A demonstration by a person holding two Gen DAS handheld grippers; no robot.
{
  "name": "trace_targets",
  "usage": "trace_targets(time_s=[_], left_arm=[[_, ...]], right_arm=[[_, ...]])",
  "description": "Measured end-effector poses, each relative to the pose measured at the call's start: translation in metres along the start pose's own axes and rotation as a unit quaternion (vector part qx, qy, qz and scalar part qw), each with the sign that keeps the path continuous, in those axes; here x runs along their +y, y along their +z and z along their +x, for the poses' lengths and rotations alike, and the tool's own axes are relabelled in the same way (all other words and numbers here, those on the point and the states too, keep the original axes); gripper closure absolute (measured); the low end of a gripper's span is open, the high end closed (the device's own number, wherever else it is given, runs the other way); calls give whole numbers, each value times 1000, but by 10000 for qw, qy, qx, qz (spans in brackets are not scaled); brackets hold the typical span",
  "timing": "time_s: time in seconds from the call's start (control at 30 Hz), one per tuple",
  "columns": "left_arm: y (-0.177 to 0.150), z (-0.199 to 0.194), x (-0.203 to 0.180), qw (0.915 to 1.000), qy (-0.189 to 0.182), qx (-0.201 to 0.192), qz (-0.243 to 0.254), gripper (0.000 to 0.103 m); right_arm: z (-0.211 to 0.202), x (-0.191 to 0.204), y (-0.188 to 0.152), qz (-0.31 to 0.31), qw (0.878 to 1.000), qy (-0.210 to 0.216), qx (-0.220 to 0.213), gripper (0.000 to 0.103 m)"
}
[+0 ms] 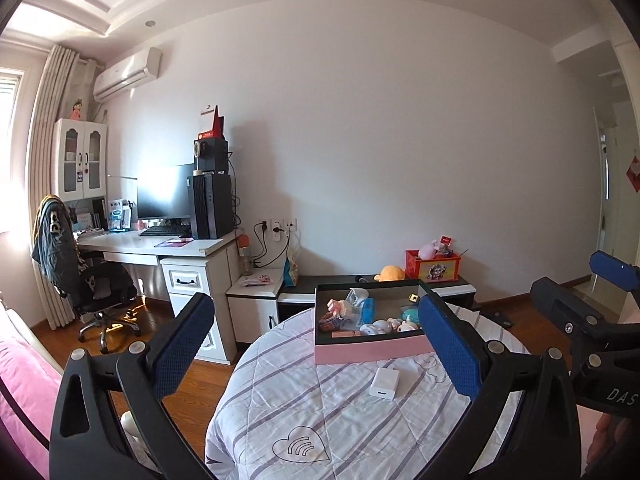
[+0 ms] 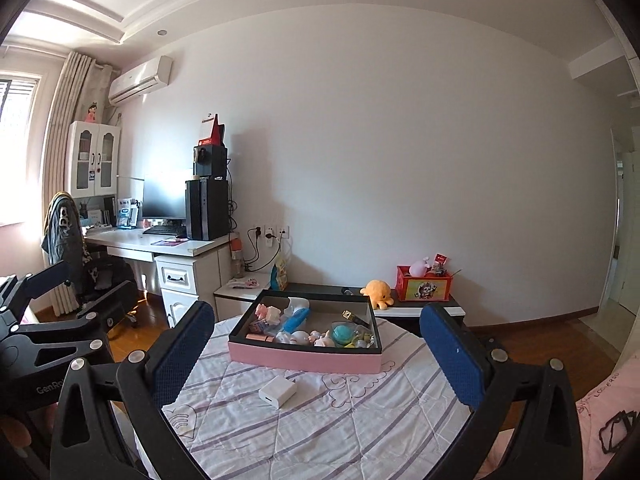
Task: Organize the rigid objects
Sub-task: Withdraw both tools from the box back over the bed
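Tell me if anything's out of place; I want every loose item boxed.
One thing: the white charger lies alone on the striped quilt, in front of the pink box holding the other small items.

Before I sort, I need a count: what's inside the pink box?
The pink box holds small toys: a blue tube, a teal ball, pale figurines. Anything beneath them is hidden.

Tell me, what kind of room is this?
Most likely a bedroom that doubles as a study: a bed with a striped quilt, a desk with a computer monitor, and a pink box of small toys lying on the quilt.
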State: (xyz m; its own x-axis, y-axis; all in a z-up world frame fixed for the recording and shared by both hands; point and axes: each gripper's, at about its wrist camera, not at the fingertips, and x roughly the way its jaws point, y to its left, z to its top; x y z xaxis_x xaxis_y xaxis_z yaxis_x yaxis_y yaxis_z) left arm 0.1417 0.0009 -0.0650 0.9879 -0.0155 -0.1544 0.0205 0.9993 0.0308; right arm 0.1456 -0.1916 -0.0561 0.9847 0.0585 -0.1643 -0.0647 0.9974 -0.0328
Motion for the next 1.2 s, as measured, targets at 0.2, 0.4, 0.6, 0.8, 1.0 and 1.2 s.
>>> trace_targets(time_s=[0.2,0.4,0.6,0.8,1.0,1.2], left_arm=[[0,-3,-4,10000,-37,-27,21,0],[-4,2,-10,9998,-121,113,120,0],[-12,22,-21,9989,-214,371,210,0],[-30,61,-44,9949,-422,847,353,0],[-60,114,-68,9848,-675,1522,486,0],[-95,171,-88,9677,-710,2277,815,0]], right_arm=[[-1,-3,-2,5,10000,0,47,0],[3,-11,-6,51,9999,-40,112,0],[19,-20,-16,131,9994,-87,302,0],[43,-42,-32,268,9979,-183,553,0],[85,-67,-55,453,9934,-291,1017,0],[127,-90,-78,592,9876,-358,1407,0]])
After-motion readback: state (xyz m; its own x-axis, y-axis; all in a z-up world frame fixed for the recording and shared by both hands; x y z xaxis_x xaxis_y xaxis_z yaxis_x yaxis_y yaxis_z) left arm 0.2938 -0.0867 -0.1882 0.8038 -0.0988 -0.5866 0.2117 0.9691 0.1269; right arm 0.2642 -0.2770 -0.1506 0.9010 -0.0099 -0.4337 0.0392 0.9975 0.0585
